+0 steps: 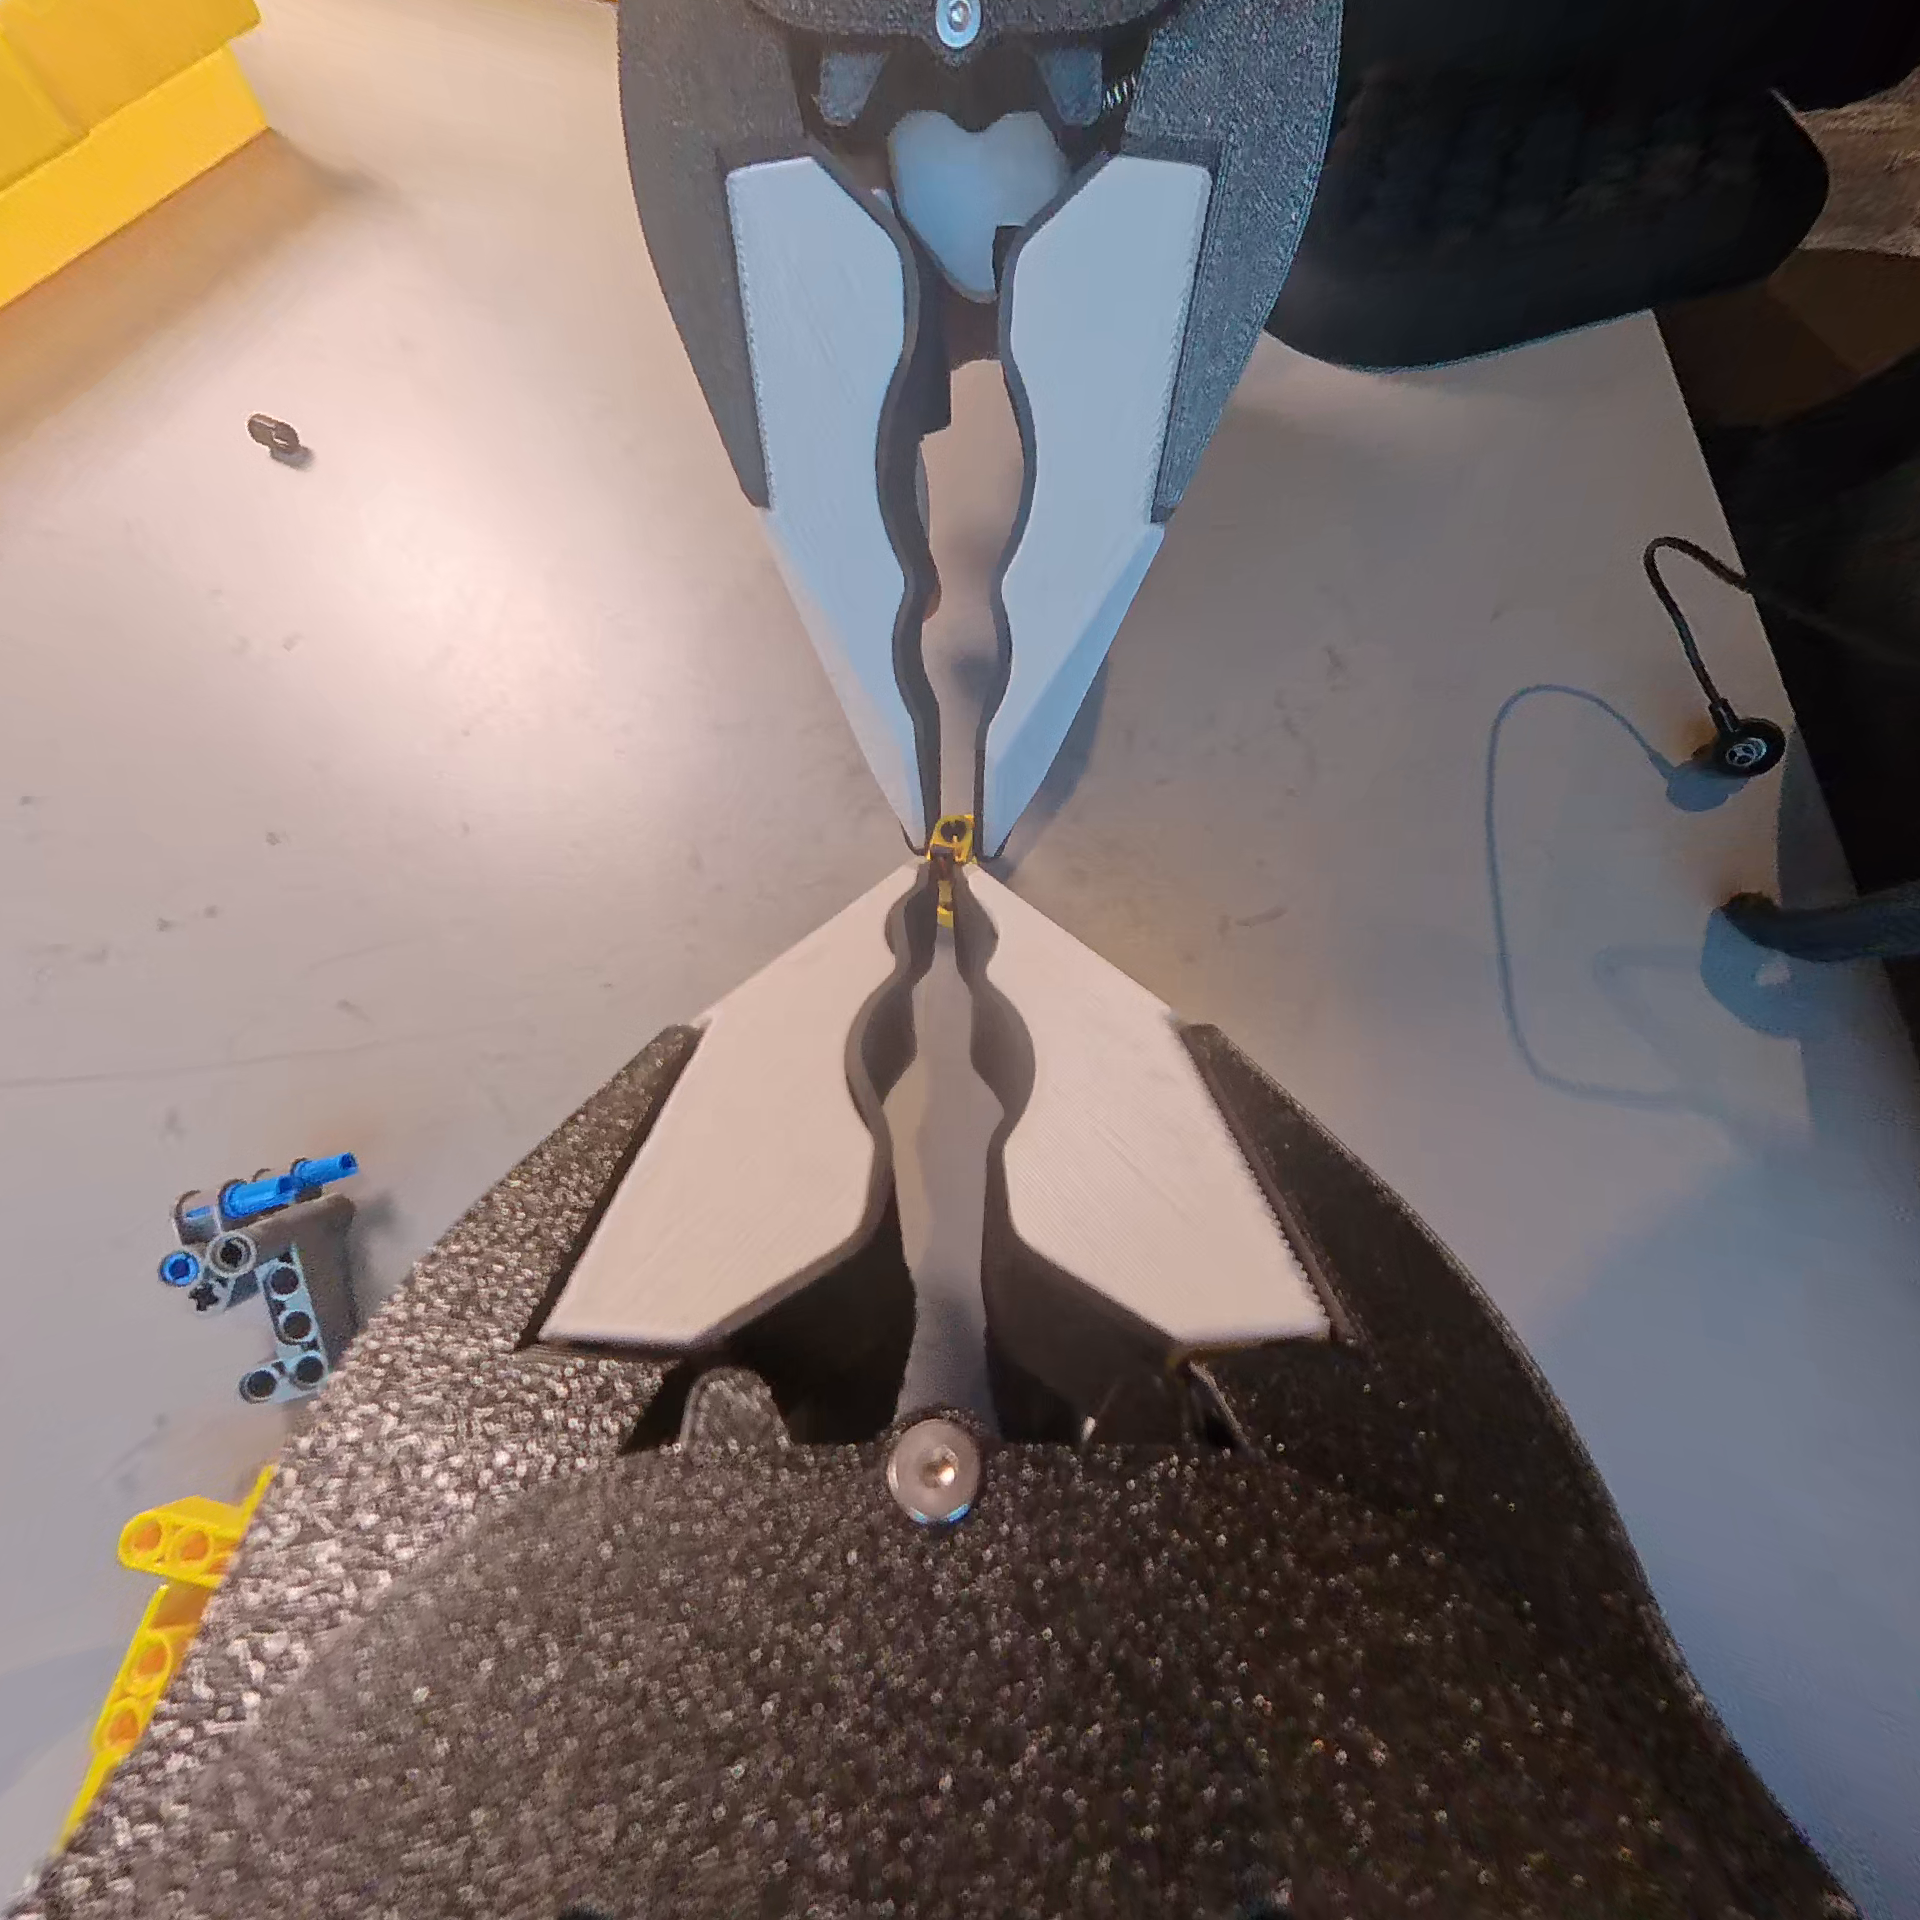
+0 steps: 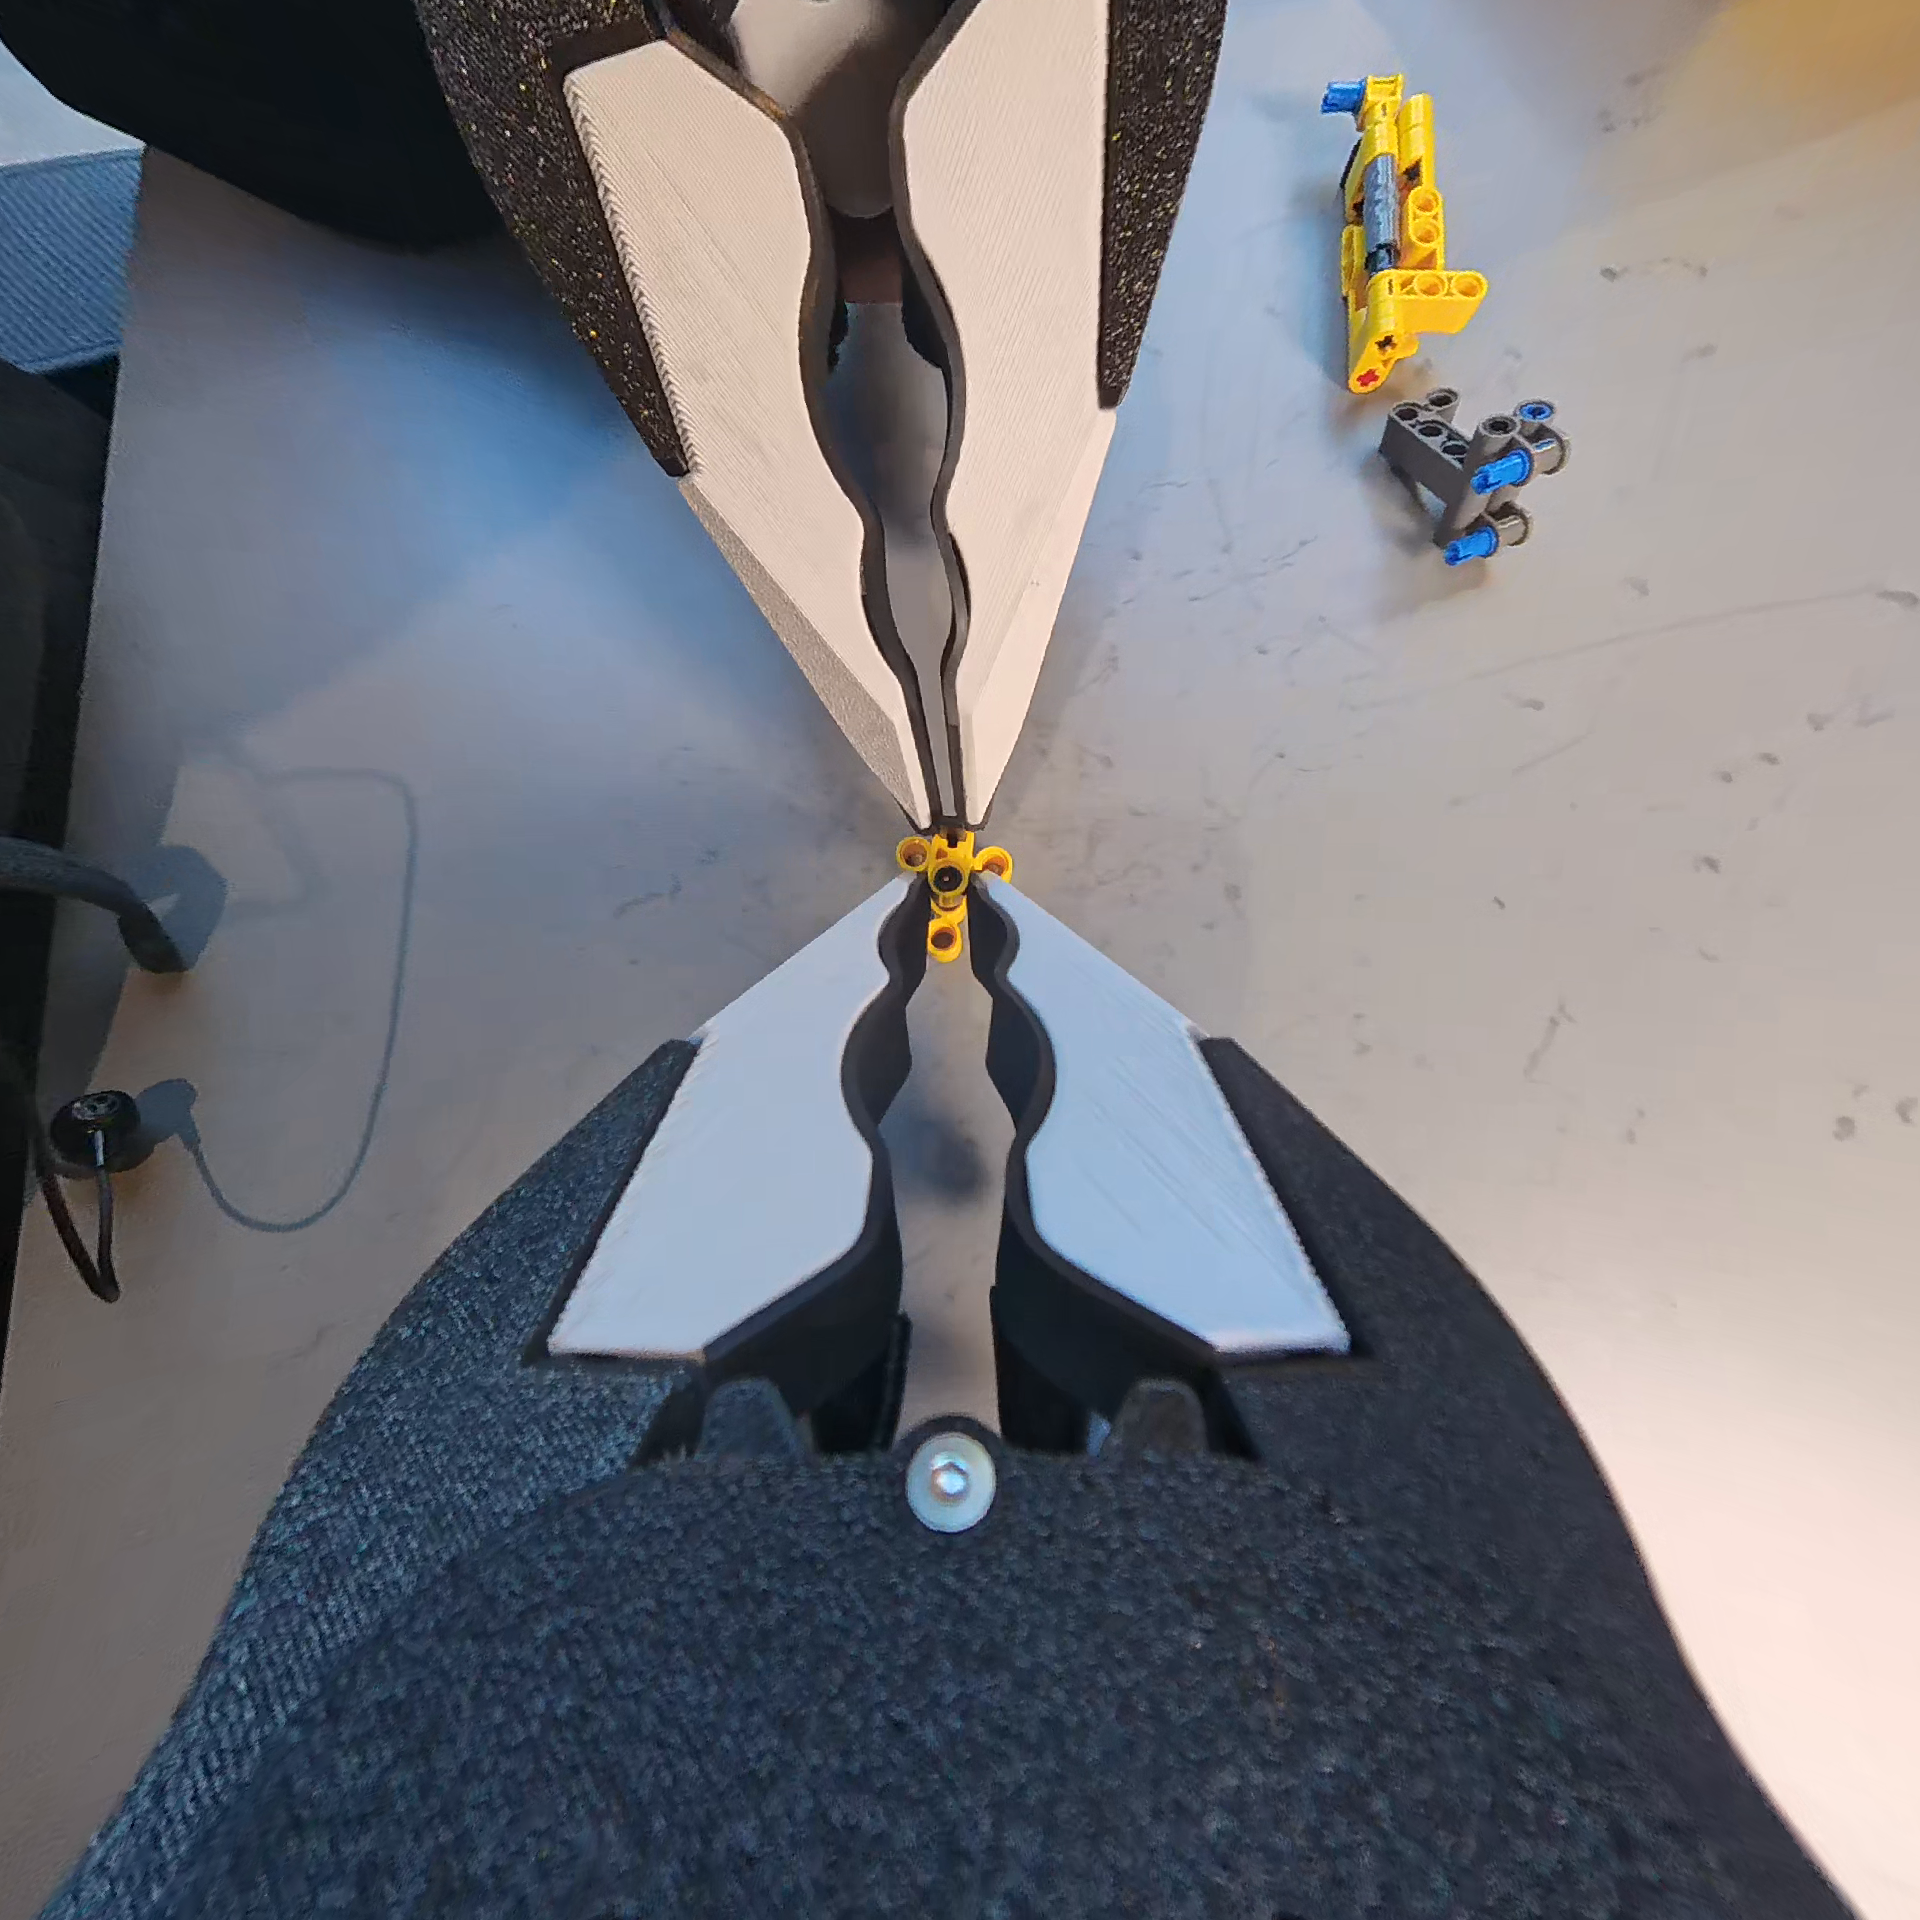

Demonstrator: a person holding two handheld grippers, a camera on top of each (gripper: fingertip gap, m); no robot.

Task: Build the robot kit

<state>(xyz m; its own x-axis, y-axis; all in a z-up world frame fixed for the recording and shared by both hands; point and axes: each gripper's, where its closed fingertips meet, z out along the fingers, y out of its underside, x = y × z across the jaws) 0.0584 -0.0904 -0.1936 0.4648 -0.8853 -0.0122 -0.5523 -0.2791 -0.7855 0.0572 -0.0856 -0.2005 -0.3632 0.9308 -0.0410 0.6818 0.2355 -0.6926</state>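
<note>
Left gripper (image 1: 943, 883), yellow connector (image 2: 948, 883), right gripper (image 2: 948, 896), scuffed pale table (image 2: 1455, 831)

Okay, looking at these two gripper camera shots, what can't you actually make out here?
- Small yellow connector, both views: fingertips of the left gripper and right gripper cover its sides; grip faces hidden.
- Black pin in its hole: too small to identify.
- Yellow beam, left wrist view: cut off by the gripper body.
- Yellow bin, left wrist view: cropped by the edge.
- Small dark part: too small.

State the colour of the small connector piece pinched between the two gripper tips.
Yellow connector piece, clearest in the right wrist view.
</note>
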